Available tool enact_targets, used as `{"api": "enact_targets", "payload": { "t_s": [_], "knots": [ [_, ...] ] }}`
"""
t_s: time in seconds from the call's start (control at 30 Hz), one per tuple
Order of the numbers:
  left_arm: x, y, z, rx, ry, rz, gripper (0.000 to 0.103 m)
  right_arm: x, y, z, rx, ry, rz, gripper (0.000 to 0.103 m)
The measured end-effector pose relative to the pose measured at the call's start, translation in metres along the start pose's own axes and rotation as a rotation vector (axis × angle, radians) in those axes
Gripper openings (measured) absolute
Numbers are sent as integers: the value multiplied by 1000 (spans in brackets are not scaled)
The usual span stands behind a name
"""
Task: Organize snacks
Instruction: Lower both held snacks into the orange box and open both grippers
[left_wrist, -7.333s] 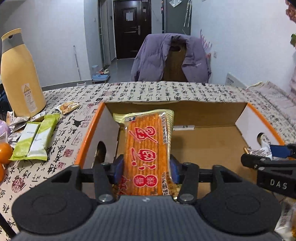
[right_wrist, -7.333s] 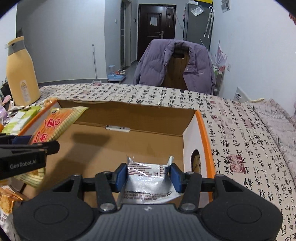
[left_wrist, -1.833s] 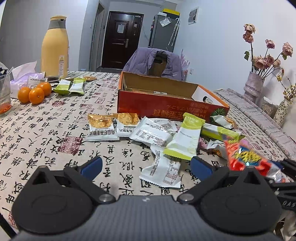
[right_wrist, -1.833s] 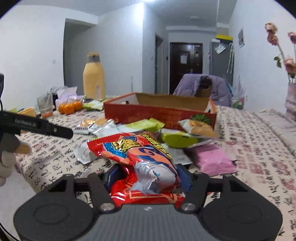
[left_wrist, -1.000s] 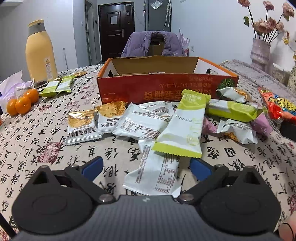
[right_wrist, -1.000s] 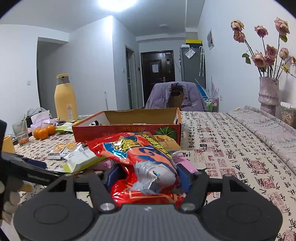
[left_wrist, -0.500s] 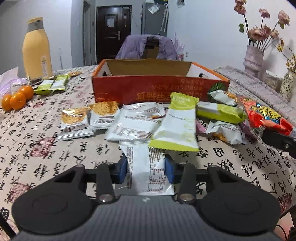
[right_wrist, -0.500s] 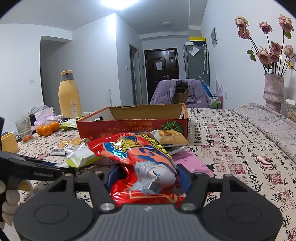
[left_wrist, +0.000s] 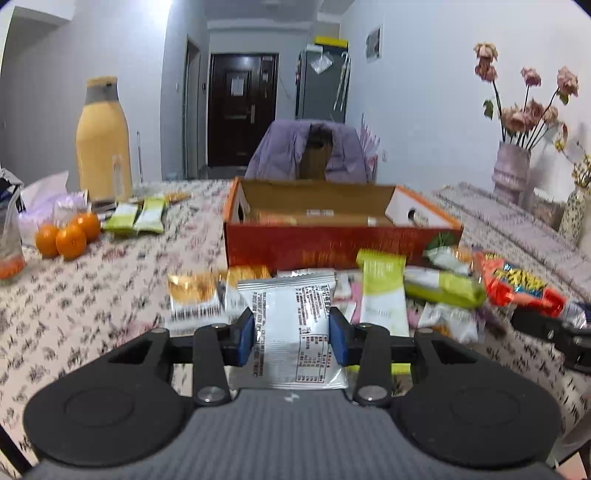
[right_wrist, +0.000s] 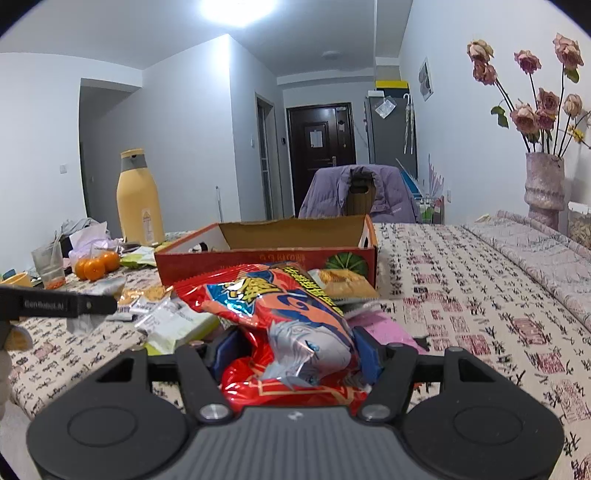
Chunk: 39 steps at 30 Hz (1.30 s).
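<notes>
Both tongs grip snacks: left gripper (left_wrist: 291, 335) pinches a white packet (left_wrist: 293, 332) at lower centre; right gripper (right_wrist: 297, 352) clamps a red bag (right_wrist: 280, 321); open box (left_wrist: 332, 225) sits mid-frame behind.

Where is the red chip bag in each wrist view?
Left wrist: red chip bag at the right edge, sticking out of the right gripper.
Right wrist: bottom centre, clamped between the pads.
Shared landmark: the red cardboard box.
</notes>
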<state>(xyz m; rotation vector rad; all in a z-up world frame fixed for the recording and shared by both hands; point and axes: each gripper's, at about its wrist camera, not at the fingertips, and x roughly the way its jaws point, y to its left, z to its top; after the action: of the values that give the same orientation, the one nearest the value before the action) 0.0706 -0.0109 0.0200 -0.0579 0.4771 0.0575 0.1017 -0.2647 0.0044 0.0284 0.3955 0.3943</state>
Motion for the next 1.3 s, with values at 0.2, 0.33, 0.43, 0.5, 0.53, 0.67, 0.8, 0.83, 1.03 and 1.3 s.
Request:
{"api": "enact_targets", "payload": {
  "t_s": [0.2,0.33,0.43,0.5,0.53,0.67,0.8,0.83,1.03,1.3],
  "knots": [
    [6,-7,28,2,-63,-5,41,7,5,22,-13,-40,-6,64],
    [20,-11,47,-15,-79,-10,41,17,12,43,-33,-76,-7,64],
    [33,-11,62,-27,-92,-2,41,30,15,61,-38,-96,-9,64],
    [43,-10,75,-39,-96,7,41,39,16,73,-36,-104,-16,64],
    [48,-9,80,-44,-95,11,41,45,16,80,-31,-108,-21,64],
    [68,-8,102,-64,-103,37,41,68,14,107,-16,-118,-31,64],
    [91,-7,121,-79,-106,52,41,100,11,130,-1,-104,-35,64],
    [97,-7,125,-83,-105,55,41,109,10,134,4,-98,-40,64],
    [139,-4,142,-134,-84,85,41,164,5,149,13,-43,-73,64],
    [194,-3,144,-144,-27,110,41,222,-5,130,34,56,-109,64]
  ]
}}
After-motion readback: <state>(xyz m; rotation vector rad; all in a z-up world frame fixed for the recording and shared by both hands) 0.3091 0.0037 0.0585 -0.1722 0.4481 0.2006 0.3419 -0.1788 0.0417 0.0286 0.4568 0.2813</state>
